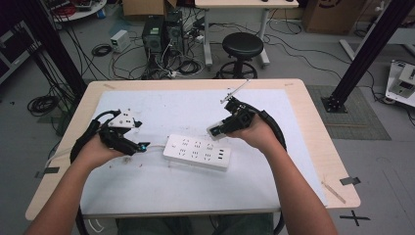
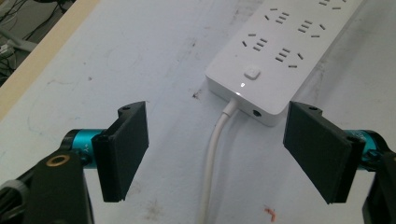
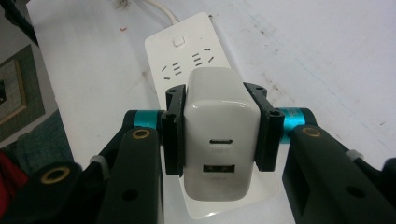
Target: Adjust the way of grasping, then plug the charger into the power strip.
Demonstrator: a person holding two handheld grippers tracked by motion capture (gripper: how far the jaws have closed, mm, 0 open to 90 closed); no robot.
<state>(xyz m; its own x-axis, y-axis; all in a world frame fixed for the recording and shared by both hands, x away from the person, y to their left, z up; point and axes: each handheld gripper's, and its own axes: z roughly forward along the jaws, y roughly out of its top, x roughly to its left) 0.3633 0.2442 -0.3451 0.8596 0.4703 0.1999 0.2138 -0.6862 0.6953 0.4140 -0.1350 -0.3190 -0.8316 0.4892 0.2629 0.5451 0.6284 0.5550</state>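
A white power strip (image 1: 197, 152) lies flat on the white mat at the table's middle, its switch end and white cord (image 2: 214, 154) pointing left. My left gripper (image 1: 142, 146) rests on the mat at that end, open, jaws either side of the cord and just short of the power strip (image 2: 275, 51). My right gripper (image 1: 215, 130) hovers over the strip's right half, shut on a white USB charger (image 3: 219, 135) whose two ports face the camera. Below the charger lies the power strip (image 3: 187, 60).
The white mat (image 1: 156, 191) covers most of the wooden table (image 1: 318, 147). A black stool (image 1: 242, 46), computer towers and tangled cables sit on the floor beyond the far edge. Black frame posts stand at both back corners.
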